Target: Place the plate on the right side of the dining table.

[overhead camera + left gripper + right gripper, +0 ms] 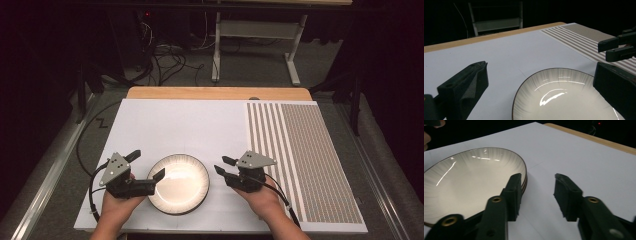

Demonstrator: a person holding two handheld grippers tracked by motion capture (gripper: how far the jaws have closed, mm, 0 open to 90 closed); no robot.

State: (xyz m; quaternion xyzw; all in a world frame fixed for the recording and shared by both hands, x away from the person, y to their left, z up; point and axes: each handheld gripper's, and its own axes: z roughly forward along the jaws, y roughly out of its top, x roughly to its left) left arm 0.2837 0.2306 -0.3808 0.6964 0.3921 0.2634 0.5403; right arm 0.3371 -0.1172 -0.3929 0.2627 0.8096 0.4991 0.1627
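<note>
A white shallow plate [179,184] with a thin dark rim lies on the white sheet near the table's front edge. In the right gripper view the plate [471,177] shows more than one rim edge at its side, as if stacked. My left gripper [147,165] is open at the plate's left side, one jaw over the rim and the other outside it. The left gripper view has the plate [564,97] low between the wide jaws of that gripper [539,67]. My right gripper [220,165] is open just right of the plate, empty, its jaws [538,177] beside the rim.
A white sheet [175,125] covers most of the table, with a striped and dotted pattern mat [305,160] on the right. A wooden table edge [215,93] runs along the back. Cables and a metal frame [255,30] stand on the floor beyond.
</note>
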